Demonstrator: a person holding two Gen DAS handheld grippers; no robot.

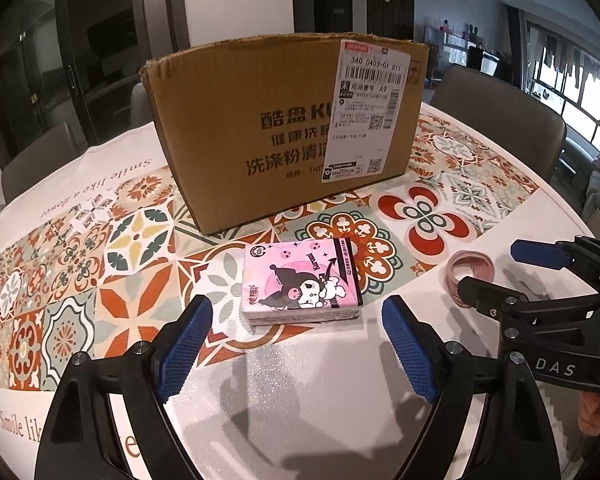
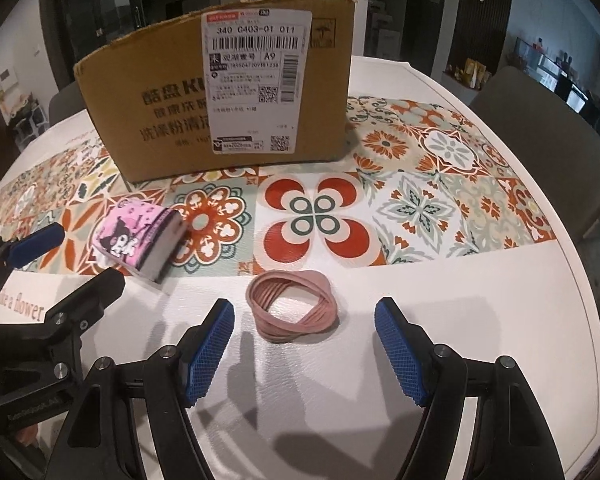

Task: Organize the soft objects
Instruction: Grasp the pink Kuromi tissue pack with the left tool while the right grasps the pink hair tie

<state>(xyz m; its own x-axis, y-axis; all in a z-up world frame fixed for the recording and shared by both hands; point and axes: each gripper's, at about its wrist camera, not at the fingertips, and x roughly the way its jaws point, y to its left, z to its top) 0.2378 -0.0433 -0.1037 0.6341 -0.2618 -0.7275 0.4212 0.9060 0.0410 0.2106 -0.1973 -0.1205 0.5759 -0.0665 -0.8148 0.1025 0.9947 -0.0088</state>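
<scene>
Only rightward: tissue pack's [image 2: 138, 240] grey end.

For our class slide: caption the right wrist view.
Open right gripper faces pink band bundle; cardboard box behind.

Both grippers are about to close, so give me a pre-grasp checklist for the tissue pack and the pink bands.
1. Left gripper open: ok.
2. Tissue pack centred ahead of the left fingers: ok.
3. Right gripper open: ok.
4. Pink bands centred between the right fingers: ok.
5. Cardboard box open at the top: cannot tell.
6. Grippers clear of each other: ok, side by side, apart.
</scene>
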